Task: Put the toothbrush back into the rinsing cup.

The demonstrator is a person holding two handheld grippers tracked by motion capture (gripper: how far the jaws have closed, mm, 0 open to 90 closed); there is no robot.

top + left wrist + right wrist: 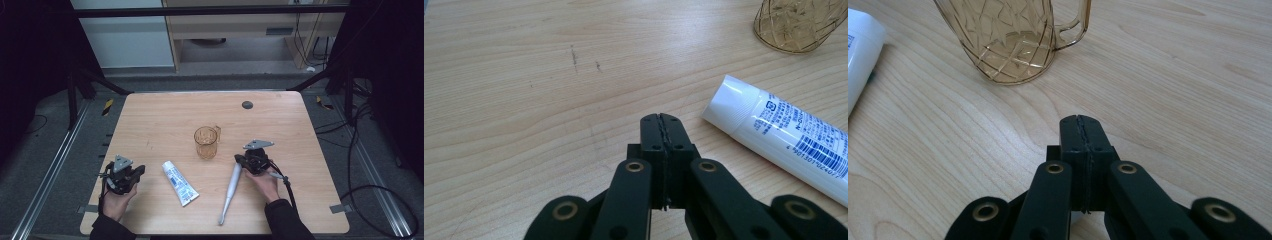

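Both grippers sit low on the worktop [150, 115], nothing held. Left gripper [660, 120]: fingers pressed together, empty, resting w/ its tip just short of the toothpaste tube [784, 142], whose white cap end points toward the amber mug [796, 25]. Right gripper [1082, 122]: fingers also pressed together, empty, aimed at the base of the mug [1008, 40], handle off to its right in that view.

In the high view the left gripper [121, 176] is near the worktop's front-left, tube [180, 183] lying flat just beside it; the right gripper [256, 159] sits right of centre w/ the toothbrush [231, 186] lying just beside its hand, head end near the gripper, handle running toward the front edge. Mug [206, 142] stands upright between the two, apart from all.

Risks, as I judge them:
- Fingers need to open before any grab; coming in closed would just shove the tube or brush across the wood.
- Tube is smooth & rounded; a pinch near the cap could slip or squeeze paste out.
- Brush is thin & flat on the surface; fingertips may scrape wood & miss.
- Mug looks light; a nudge from the right gripper could tip it.
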